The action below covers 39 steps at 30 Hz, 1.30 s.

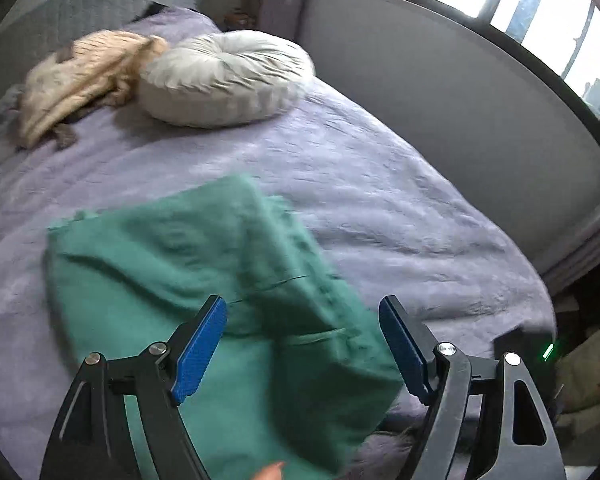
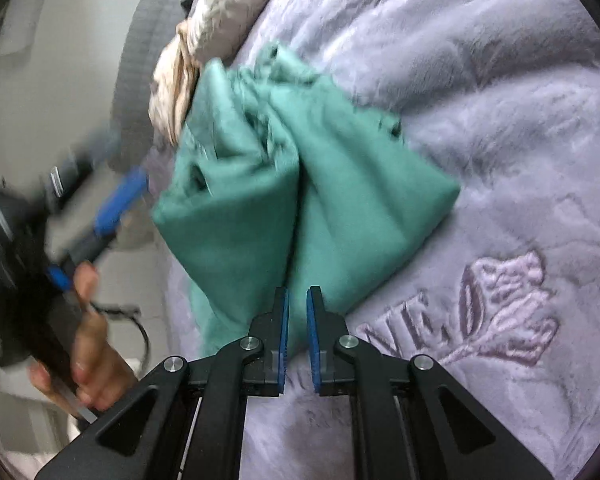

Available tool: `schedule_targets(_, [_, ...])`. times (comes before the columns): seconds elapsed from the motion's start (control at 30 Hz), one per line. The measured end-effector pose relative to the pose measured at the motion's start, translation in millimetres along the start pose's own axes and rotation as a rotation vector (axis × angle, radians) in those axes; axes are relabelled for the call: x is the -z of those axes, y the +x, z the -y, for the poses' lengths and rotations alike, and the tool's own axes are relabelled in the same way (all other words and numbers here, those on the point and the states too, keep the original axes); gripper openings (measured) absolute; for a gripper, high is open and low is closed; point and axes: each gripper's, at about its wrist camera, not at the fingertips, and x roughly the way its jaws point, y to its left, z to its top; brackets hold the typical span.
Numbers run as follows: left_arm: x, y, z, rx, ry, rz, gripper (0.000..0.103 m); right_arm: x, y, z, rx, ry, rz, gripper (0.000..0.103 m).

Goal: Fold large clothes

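right tool nearly closed on green cloth — left tool wide, empty

We count one green garment, one round grey cushion, one beige knitted piece, one lilac bedspread, one embroidered flower and two grippers.

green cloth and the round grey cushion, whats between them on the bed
Nothing: in the left wrist view only bare lavender bedspread lies between the green cloth and round cushion.
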Motion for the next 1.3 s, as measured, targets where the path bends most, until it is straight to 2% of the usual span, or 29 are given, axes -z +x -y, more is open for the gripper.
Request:
schedule_targets(0.03, [3.7, -5.0, -10.3, -0.026, -0.015, 0.007, 0.079, -3.7, -1.5, 2.1, -0.034, 0.022, 0.016, 0.013])
schedule_targets(0.07, [6.5, -7.2, -20.6, -0.044, -0.034, 0.004, 0.079, -7.9, -4.2, 4.5, -0.074, 0.050, 0.031, 0.023])
schedule_targets(0.1, [9.8, -9.4, -32.2, -0.062, -0.059, -0.006, 0.079, -11.6, -5.3, 6.0, -0.095, 0.067, 0.041, 0.045])
schedule_targets(0.17, [19.5, -13.2, -60.8, -0.115, -0.120, -0.028, 0.079, -18.7, -10.5, 6.2, -0.132, 0.085, 0.077, 0.065])
schedule_targets(0.23, [30.9, -14.6, -95.2, -0.213, -0.190, -0.050, 0.079, -26.0, -14.1, 1.5, -0.178, 0.079, 0.083, 0.065])
schedule_targets(0.33, [49.9, -15.7, -137.7, -0.280, -0.303, -0.077, 0.079, -30.5, -13.7, -13.8, -0.178, 0.036, 0.067, 0.068])
schedule_targets(0.4, [59.5, -14.6, -154.1, -0.305, -0.343, -0.089, 0.079, -27.2, -5.9, -25.9, -0.134, -0.020, 0.025, 0.071])
schedule_targets(0.53, [75.0, -0.6, -170.7, -0.341, -0.371, -0.128, 0.079, -24.3, 24.8, -52.5, 0.042, -0.148, -0.043, 0.072])
schedule_targets(0.57, [75.3, 4.8, -169.7, -0.337, -0.376, -0.135, 0.079, -24.6, 31.4, -58.3, 0.077, -0.169, -0.041, 0.068])
schedule_targets(0.6, [77.0, 8.4, -169.4, -0.333, -0.382, -0.136, 0.079, -27.0, 37.9, -64.8, 0.102, -0.197, -0.030, 0.027])
schedule_targets(0.63, [77.4, 9.8, -168.7, -0.340, -0.388, -0.131, 0.079, -31.7, 45.6, -73.9, 0.139, -0.226, -0.023, 0.007])
schedule_targets(0.67, [78.4, 8.6, -167.6, -0.341, -0.389, -0.128, 0.079, -33.9, 47.1, -80.8, 0.164, -0.240, -0.010, 0.007])
schedule_targets(0.8, [74.8, 3.8, -158.0, -0.288, -0.375, -0.101, 0.079, -25.3, 7.8, -109.9, 0.133, -0.327, 0.165, 0.006])
schedule_targets(0.9, [71.8, 11.1, -144.9, -0.300, -0.321, -0.091, 0.079, -19.0, -11.2, -86.3, 0.174, -0.250, 0.221, 0.004])
schedule_targets(0.97, [70.1, 21.5, -138.2, -0.300, -0.295, -0.090, 0.084, -15.4, -13.1, -48.3, 0.216, -0.132, 0.209, 0.004])
schedule_targets(1.0, [70.2, 26.4, -137.0, -0.298, -0.295, -0.090, 0.092, -14.6, -10.8, -27.9, 0.227, -0.071, 0.195, 0.004])
schedule_targets(1.1, [68.6, 29.3, -136.3, -0.285, -0.298, -0.094, 0.094, -10.2, -2.5, 12.9, 0.194, 0.076, 0.155, 0.004])
schedule_targets(1.23, [69.7, 19.0, -136.8, -0.290, -0.279, -0.112, 0.094, -13.0, -11.0, -0.5, 0.236, 0.021, 0.119, 0.010])
schedule_targets(1.3, [71.8, 9.8, -134.5, -0.286, -0.264, -0.114, 0.094, -17.4, -22.8, -22.7, 0.271, -0.049, 0.122, 0.010])
